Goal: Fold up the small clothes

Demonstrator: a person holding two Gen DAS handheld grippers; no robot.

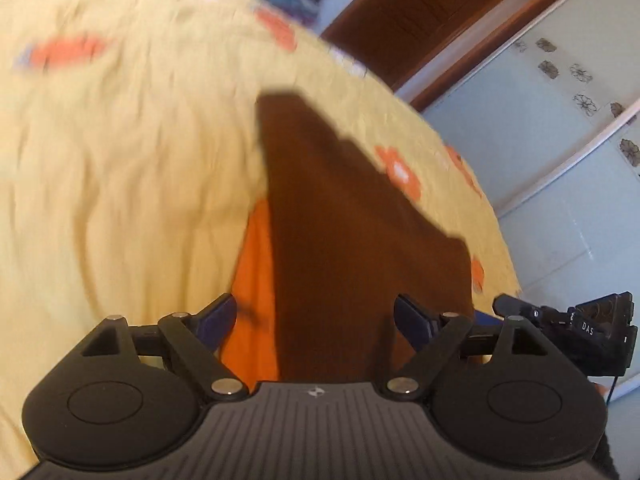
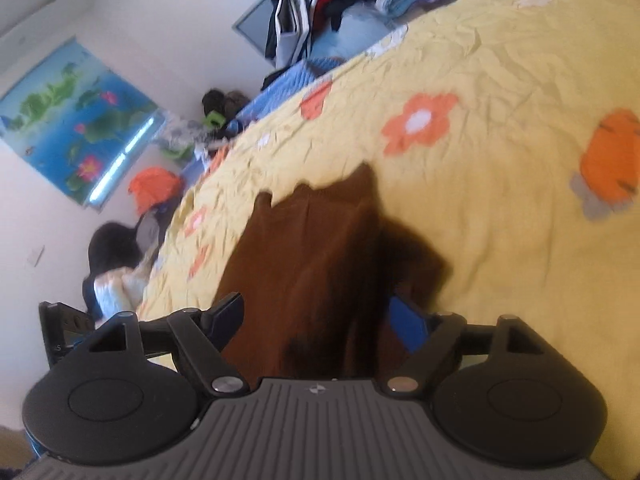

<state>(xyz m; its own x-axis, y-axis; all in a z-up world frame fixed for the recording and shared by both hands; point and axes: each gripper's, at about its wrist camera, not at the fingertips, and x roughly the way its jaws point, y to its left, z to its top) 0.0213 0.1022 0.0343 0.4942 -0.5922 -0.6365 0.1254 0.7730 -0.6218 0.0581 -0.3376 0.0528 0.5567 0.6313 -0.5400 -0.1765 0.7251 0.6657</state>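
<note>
A small brown garment [image 1: 344,224] lies on the yellow flowered bedspread [image 1: 120,160]; an orange part [image 1: 256,280] shows at its left edge. My left gripper [image 1: 316,320] is open, its fingers wide apart on either side of the near end of the garment. In the right wrist view the brown garment [image 2: 312,264] lies bunched and folded on the bedspread [image 2: 500,220]. My right gripper [image 2: 320,320] is open too, its fingers spread around the garment's near end. The other gripper [image 1: 580,332] shows at the right of the left wrist view.
A wooden wardrobe [image 1: 420,12] and pale sliding doors with flower prints [image 1: 560,120] stand beyond the bed. In the right wrist view a pile of clothes [image 2: 340,0], a lotus poster [image 2: 76,120] and clutter [image 2: 152,192] lie past the bed's left edge.
</note>
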